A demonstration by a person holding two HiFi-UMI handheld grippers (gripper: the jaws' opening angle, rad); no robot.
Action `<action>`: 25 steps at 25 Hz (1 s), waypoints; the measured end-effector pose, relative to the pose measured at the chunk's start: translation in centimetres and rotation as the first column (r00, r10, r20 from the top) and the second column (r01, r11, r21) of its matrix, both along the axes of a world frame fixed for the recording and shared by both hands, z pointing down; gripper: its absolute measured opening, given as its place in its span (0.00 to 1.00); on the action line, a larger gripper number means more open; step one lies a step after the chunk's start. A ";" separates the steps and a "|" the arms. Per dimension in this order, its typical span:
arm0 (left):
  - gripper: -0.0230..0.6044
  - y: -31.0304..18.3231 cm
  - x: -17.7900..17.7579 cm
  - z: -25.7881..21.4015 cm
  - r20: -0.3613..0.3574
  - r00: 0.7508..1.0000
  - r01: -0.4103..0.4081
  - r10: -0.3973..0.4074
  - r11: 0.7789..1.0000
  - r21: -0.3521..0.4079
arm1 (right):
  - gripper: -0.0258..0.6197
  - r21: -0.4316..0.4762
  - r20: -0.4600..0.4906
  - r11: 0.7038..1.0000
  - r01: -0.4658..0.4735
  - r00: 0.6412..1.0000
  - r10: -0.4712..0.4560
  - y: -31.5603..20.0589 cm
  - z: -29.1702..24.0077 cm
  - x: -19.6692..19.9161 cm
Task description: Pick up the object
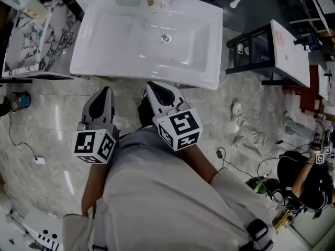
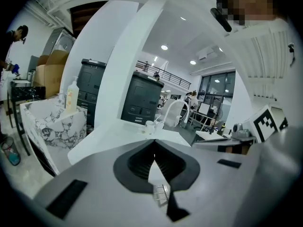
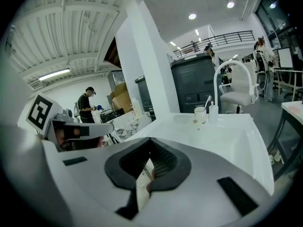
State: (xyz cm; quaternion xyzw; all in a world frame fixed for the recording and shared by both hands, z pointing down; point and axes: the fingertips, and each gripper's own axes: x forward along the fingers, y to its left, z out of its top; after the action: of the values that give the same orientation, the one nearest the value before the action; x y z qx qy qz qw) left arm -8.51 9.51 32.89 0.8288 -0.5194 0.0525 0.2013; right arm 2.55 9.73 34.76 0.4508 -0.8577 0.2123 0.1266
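Jaws together: left gripper (image 2: 154,142), right gripper (image 3: 150,139).

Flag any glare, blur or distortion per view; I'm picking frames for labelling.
Head view: sharp, light streaks reflecting on the glossy floor, sink very bright. Left gripper view: fisheye bending the column, dark corners. Right gripper view: same fisheye, ceiling lights flare.

Glossy smooth white sink basin (image 1: 120,46), ceramic by the look, with a shiny metal drain (image 1: 166,38). Polished, reflective marble-look floor (image 1: 52,119). Matt grey plastic shells on left gripper (image 1: 106,92) and right gripper (image 1: 152,86), ribbed black pads (image 2: 141,162). Matt cloth on the person's top (image 1: 157,192).
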 end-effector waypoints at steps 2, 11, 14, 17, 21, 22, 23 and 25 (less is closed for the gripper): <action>0.04 -1.8 0.4 -0.1 0.009 1.000 -0.001 0.001 1.000 0.000 | 0.06 -0.005 -0.002 1.000 0.004 1.000 -0.004 -1.7 0.2 0.4; 0.04 -9.5 3.3 0.0 0.030 1.000 0.000 0.000 1.000 0.009 | 0.06 0.008 -0.025 1.000 0.023 0.999 -0.022 -9.5 0.0 3.5; 0.04 -11.1 3.4 0.5 0.066 0.997 0.029 -0.030 0.999 0.016 | 0.06 0.015 -0.046 0.999 0.044 0.998 -0.043 -11.6 0.3 4.2; 0.04 -11.9 3.0 1.1 0.082 0.995 0.060 -0.060 0.998 0.006 | 0.06 0.021 -0.065 0.996 0.088 0.994 -0.087 -12.8 0.4 4.3; 0.04 -12.8 2.6 0.9 0.066 0.994 0.087 -0.087 0.996 0.016 | 0.06 0.052 -0.118 0.989 0.140 0.984 -0.133 -14.5 0.2 4.6; 0.04 -12.9 2.7 0.9 0.072 0.993 0.092 -0.093 0.996 0.016 | 0.06 0.069 -0.157 0.985 0.157 0.977 -0.145 -14.7 0.2 4.8; 0.04 -13.0 2.7 0.9 0.078 0.992 0.098 -0.099 0.995 0.014 | 0.06 0.084 -0.197 0.981 0.176 0.968 -0.157 -14.9 0.2 5.0; 0.04 -13.2 2.7 1.0 0.083 0.991 0.109 -0.109 0.994 0.002 | 0.06 0.097 -0.229 0.973 0.212 0.956 -0.185 -15.4 0.2 5.0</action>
State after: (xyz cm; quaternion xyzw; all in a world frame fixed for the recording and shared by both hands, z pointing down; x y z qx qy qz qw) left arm -5.84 -3.70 33.89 0.7961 -0.5718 0.0764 0.1830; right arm 7.53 -5.71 34.92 0.3898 -0.8907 0.0956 0.2137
